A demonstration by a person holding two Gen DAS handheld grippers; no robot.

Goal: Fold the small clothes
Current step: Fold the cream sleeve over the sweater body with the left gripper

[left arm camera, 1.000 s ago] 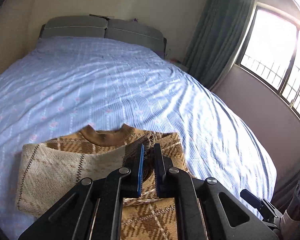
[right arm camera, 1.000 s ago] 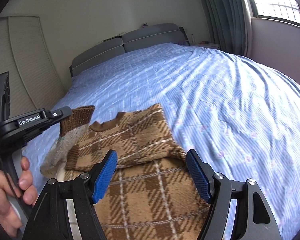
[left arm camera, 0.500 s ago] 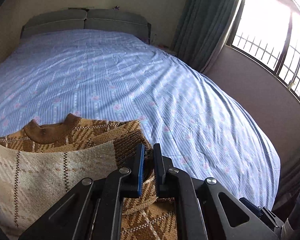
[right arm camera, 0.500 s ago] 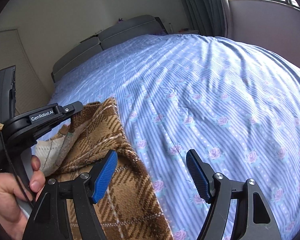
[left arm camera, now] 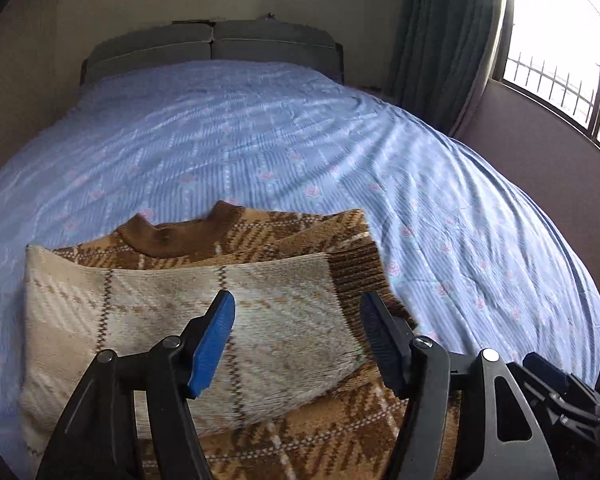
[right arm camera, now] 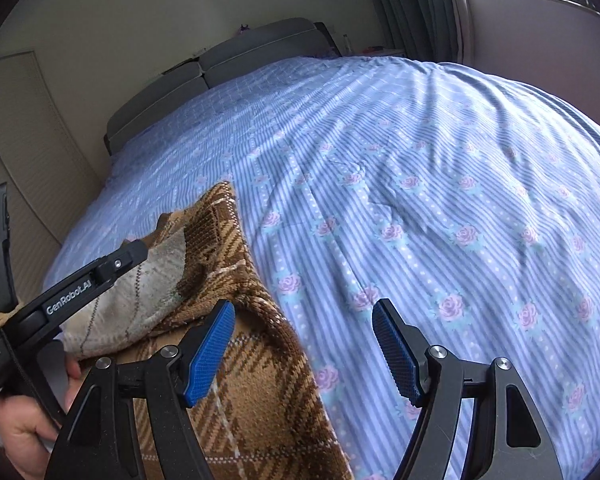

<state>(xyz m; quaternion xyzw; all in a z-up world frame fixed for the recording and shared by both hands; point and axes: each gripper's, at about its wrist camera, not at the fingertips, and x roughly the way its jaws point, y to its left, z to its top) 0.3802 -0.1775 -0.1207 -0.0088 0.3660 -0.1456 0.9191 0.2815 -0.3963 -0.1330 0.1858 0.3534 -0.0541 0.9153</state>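
A small brown plaid sweater (left arm camera: pixel 292 232) lies on the blue bed sheet (left arm camera: pixel 260 140), collar toward the headboard. One sleeve (left arm camera: pixel 204 308), its pale inner side up, lies folded across the sweater's chest, brown cuff at the right. My left gripper (left arm camera: pixel 298 340) is open just above the sleeve and holds nothing. In the right wrist view the sweater (right arm camera: pixel 256 392) is at the lower left. My right gripper (right arm camera: pixel 304 352) is open and empty over the sweater's right edge. The left gripper's finger (right arm camera: pixel 100 276) shows at the left there, over the sleeve (right arm camera: pixel 140 296).
The grey headboard (left arm camera: pixel 216 44) is at the far end of the bed. Green curtains (left arm camera: pixel 440 32) and a barred window (left arm camera: pixel 560 68) are on the right. A pale wardrobe door (right arm camera: pixel 24 152) stands left of the bed. The sheet (right arm camera: pixel 420 200) spreads wide to the right of the sweater.
My left gripper, shut on the sleeve cuff before, has opened and let the sleeve go; it now lies across the sweater. The right gripper stayed open and shifted right.
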